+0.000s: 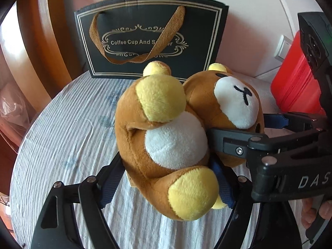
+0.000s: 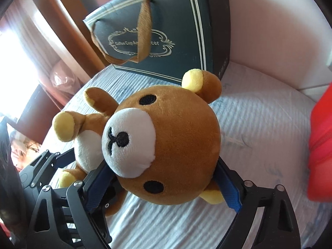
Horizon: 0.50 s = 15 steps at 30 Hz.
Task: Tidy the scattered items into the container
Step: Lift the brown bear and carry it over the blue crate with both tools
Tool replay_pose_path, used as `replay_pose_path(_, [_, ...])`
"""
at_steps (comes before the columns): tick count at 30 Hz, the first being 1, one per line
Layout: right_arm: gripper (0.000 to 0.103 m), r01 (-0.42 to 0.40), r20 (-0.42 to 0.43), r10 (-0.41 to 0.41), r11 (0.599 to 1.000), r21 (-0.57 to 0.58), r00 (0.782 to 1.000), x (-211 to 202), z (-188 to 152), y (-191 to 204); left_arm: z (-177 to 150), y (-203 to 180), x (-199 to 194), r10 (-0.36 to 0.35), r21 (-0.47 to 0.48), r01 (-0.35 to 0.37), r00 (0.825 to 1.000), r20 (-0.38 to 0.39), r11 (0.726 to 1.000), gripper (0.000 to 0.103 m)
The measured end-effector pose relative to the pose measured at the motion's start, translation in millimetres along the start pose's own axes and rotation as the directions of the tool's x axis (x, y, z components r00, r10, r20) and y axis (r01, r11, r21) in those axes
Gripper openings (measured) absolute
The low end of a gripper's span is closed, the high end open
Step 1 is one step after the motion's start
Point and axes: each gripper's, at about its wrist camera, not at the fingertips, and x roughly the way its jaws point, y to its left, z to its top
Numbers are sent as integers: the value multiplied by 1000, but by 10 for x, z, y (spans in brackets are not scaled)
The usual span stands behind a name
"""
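Observation:
A brown plush bear point(image 1: 166, 137) with yellow paws and a white belly lies over the striped sheet point(image 1: 62, 134). My left gripper point(image 1: 168, 186) has its blue pads against both sides of the bear's body. My right gripper point(image 2: 166, 186) clamps the bear's round head point(image 2: 166, 141) between its blue pads; in the left wrist view it reaches in from the right point(image 1: 244, 128). Behind the bear a dark paper gift bag point(image 1: 151, 31) point(image 2: 166, 31) with a brown ribbon handle stands upright against the wall.
A red case point(image 1: 294, 83) point(image 2: 321, 145) stands at the right edge of the bed. Brown wooden furniture point(image 1: 41, 41) rises on the left. A person's fingers point(image 1: 315, 213) grip the right gripper's handle.

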Motion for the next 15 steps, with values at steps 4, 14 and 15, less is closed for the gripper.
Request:
replay_pose_path(4, [92,2,33,-1,1000,-17,999,-273,-105,140,-31,-24,-336,5,12,-5,1000,28,1000,79])
replay_pose_path(14, [92,-35,156,35,999,-4,987,-1347,-501,596,-283,-171,-1674,23,40,-30,988,151,999,79])
replay_pose_path(15, [92,-40,170,39,999,-3,985,-1483,-574,655,-341,-198,-1851,25,44,-33,986,166,998,79])
